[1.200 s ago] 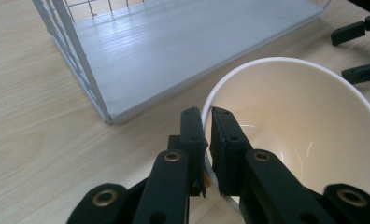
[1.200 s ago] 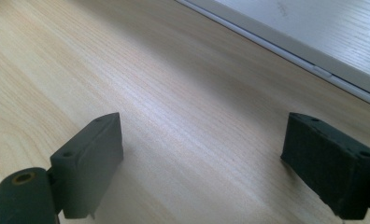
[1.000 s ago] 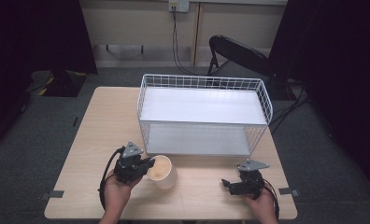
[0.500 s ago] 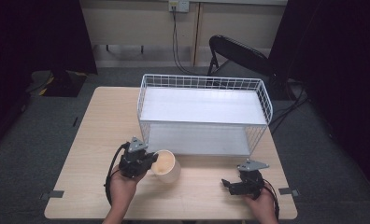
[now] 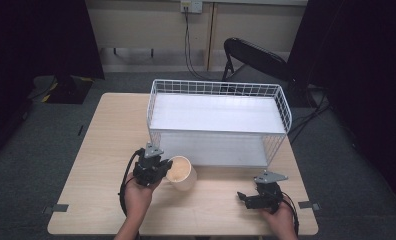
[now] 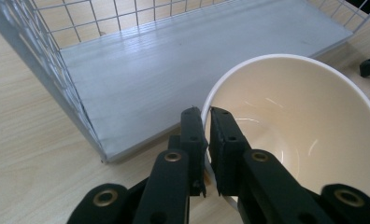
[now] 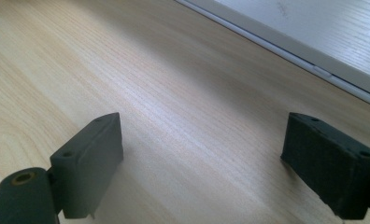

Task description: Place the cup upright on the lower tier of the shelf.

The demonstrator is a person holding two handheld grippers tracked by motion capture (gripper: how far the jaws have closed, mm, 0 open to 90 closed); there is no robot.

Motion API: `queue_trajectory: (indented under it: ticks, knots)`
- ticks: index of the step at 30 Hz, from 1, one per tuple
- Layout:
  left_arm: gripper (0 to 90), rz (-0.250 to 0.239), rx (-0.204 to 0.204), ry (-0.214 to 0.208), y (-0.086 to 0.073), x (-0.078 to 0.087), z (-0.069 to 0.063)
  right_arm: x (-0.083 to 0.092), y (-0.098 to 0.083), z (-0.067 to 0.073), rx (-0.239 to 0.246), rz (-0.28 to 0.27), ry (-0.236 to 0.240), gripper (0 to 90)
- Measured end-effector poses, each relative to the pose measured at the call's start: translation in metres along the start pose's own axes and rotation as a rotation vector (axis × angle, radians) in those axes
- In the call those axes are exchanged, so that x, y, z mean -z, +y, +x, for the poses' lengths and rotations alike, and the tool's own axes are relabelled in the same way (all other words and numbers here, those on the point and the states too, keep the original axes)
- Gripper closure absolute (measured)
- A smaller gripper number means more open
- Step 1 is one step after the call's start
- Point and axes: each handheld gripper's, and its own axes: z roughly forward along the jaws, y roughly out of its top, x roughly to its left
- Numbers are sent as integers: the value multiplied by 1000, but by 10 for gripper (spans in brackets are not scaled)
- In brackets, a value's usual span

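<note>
Left gripper (image 5: 162, 168) fingers (image 6: 192, 135) clamped on cup (image 5: 181, 172) rim, one inside, one outside, cup at the worktop (image 5: 101, 145) front just before the wire basket (image 5: 218, 120); right gripper (image 5: 246, 197) fingers apart, empty, over bare worktop.

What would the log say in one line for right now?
left gripper: shut on cup rim | cup: beside wire rack, on table | right gripper: jaws open, nothing between them
</note>
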Motion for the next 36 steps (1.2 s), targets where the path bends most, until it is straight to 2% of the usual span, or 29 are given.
queue_trajectory:
  ticks: [10, 11, 13, 16, 21, 26, 31, 33, 36]
  knots:
    - [852, -2, -5, 8, 10, -5, -5, 0, 0, 0, 0, 0, 0, 115]
    - [853, 0, -14, 10, 11, -6, -5, 0, 0, 0, 0, 0, 0, 115]
    - [853, -8, 4, 17, 12, -8, -6, 0, 0, 0, 0, -1, 0, 115]
    - [853, -17, 8, 26, 15, -10, -8, 0, 0, 0, 0, 0, 0, 115]
    - [853, -21, -1, 41, 20, -13, -11, 0, 0, 0, 0, 0, -1, 115]
    - [853, -39, 9, 57, 22, -19, -15, 0, 0, 0, 0, -1, -1, 115]
    - [853, -29, -3, 65, 25, -23, -17, 0, 0, 0, 0, -1, -1, 115]
    - [853, -41, 14, 65, 26, -25, -19, 0, 0, 0, 0, -1, -1, 115]
    - [853, -33, 1, 66, 26, -27, -19, 0, 0, 0, 0, -1, -1, 115]
